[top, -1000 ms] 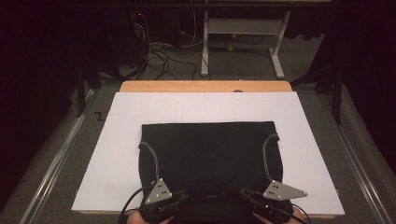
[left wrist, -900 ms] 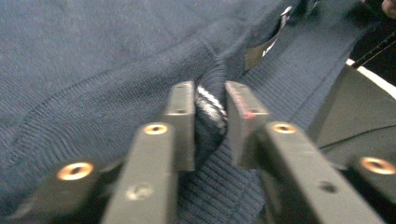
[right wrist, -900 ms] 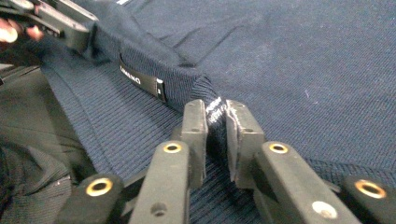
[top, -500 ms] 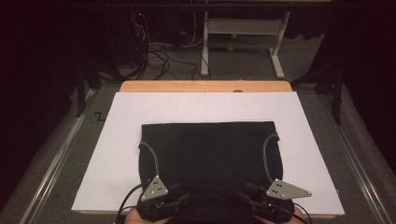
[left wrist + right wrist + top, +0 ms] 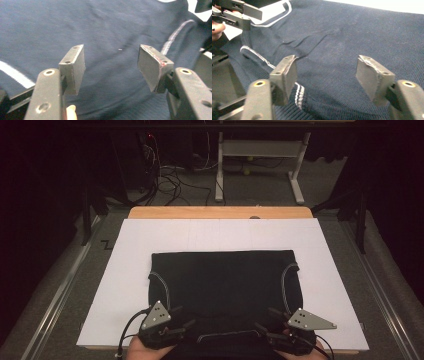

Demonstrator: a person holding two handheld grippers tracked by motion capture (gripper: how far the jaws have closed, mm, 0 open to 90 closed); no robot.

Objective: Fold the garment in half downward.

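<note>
Dark navy knit garment (image 5: 225,280) with white-striped trim lies flat on the white sheet (image 5: 130,270) covering the table, collar at the near edge toward the person, straight hem at the far side, wider across than deep. Left gripper (image 5: 181,326) and right gripper (image 5: 263,326) hover over its near corners, both jaws spread, grasping nothing.

No readable txt, labels, brands or nos. anywhere. Only sign: a dark Z-like mark (image 5: 106,244) on the grey floor, well ahead and to the left of the left gripper (image 5: 176,326), just off the white sheet's (image 5: 220,232) far left corner. Can't tell if it's a letter or tape.
</note>
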